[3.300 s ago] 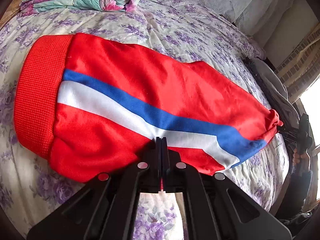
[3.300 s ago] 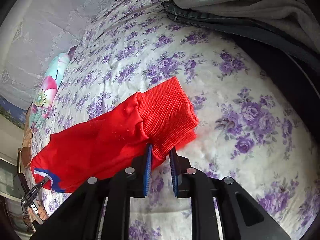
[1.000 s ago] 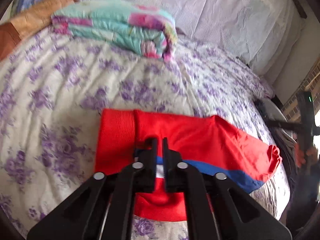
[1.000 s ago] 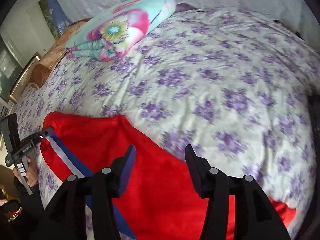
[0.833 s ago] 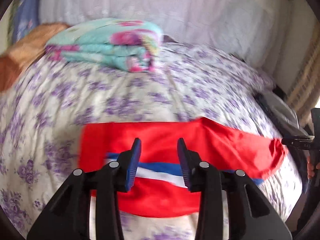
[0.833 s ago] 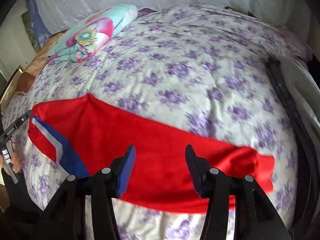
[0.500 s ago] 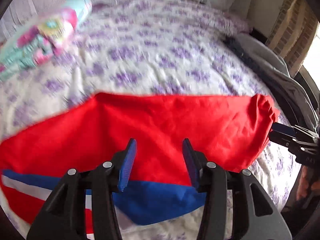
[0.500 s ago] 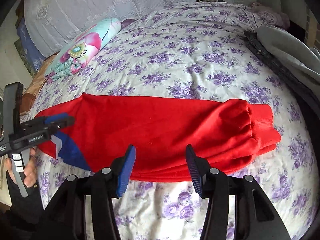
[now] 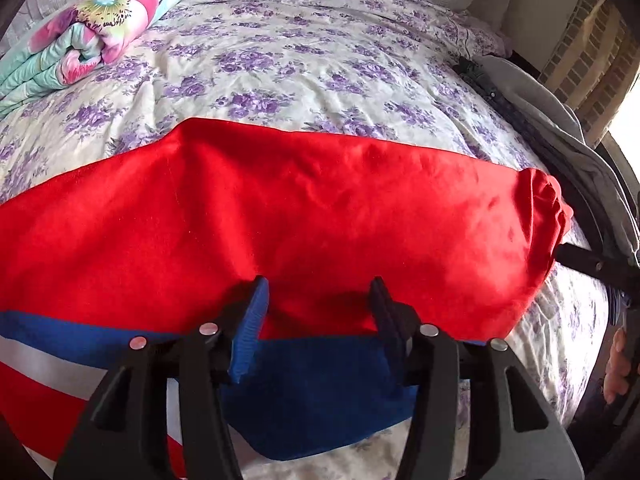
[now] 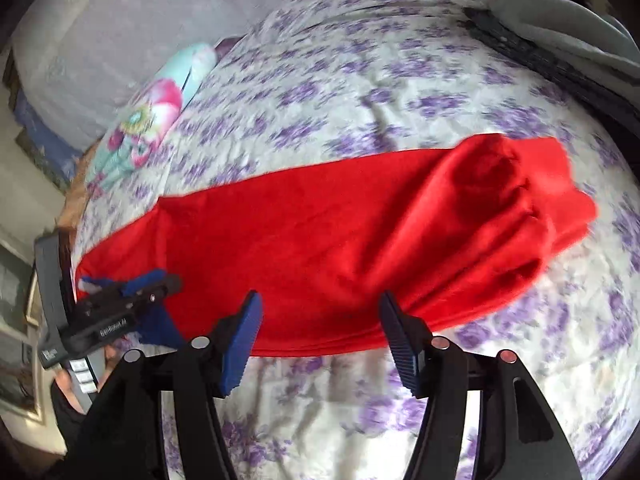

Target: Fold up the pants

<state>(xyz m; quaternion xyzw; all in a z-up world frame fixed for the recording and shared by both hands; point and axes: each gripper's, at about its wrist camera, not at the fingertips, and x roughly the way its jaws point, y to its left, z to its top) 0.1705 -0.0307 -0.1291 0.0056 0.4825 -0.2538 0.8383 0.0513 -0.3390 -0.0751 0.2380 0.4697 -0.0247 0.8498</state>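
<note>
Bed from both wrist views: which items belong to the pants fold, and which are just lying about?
Part of the job:
- red fabric pants with blue and white side stripe, laid lengthwise across the bed
- left hand-held gripper, jaws apart over the pants
- right hand-held gripper, jaws apart at the pants' near edge

Lying about:
- rolled teal floral quilt
- grey garment pile
- purple-flowered bedspread
</note>
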